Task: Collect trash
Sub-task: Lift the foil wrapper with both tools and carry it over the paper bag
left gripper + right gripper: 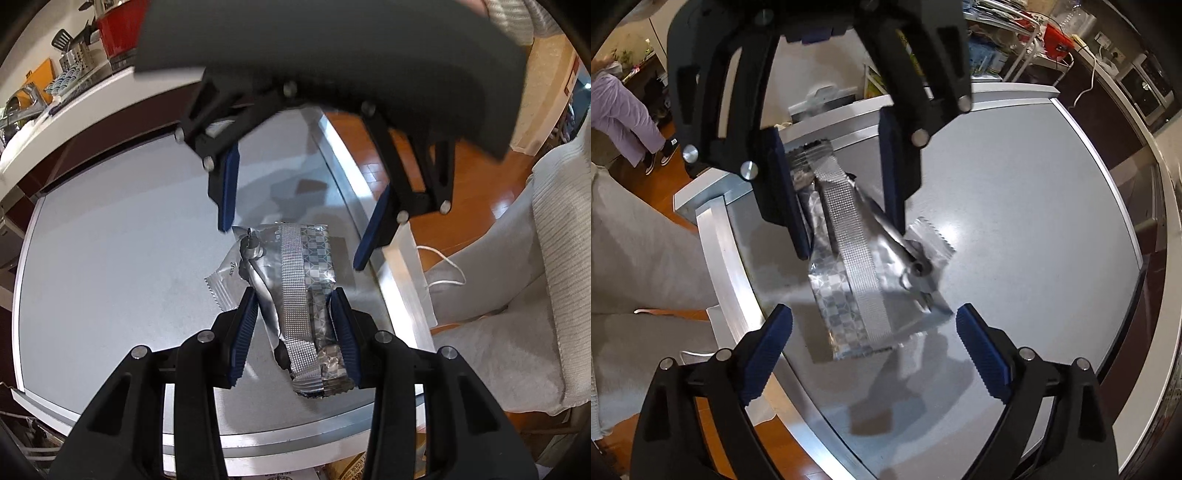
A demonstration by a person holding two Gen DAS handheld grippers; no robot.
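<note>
- On the grey table (pixel 110 258), near its metal-edged corner, a silver foil wrapper (pixel 295 273) was seen, torn open at one side.
- Left tool (pixel 295 332) was clamped on the wrapper's near end, blue pads (pixel 243 332) pressed against both sides.
- Right tool (pixel 875 354) was held wide, poised over the wrapper's far end, not touching it.
- Wood floor (pixel 461 177) was visible beyond the table edge.

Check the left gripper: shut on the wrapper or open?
Shut on it: the left gripper has both pads pressed against the silver wrapper, pinching its near end above the table.
</note>
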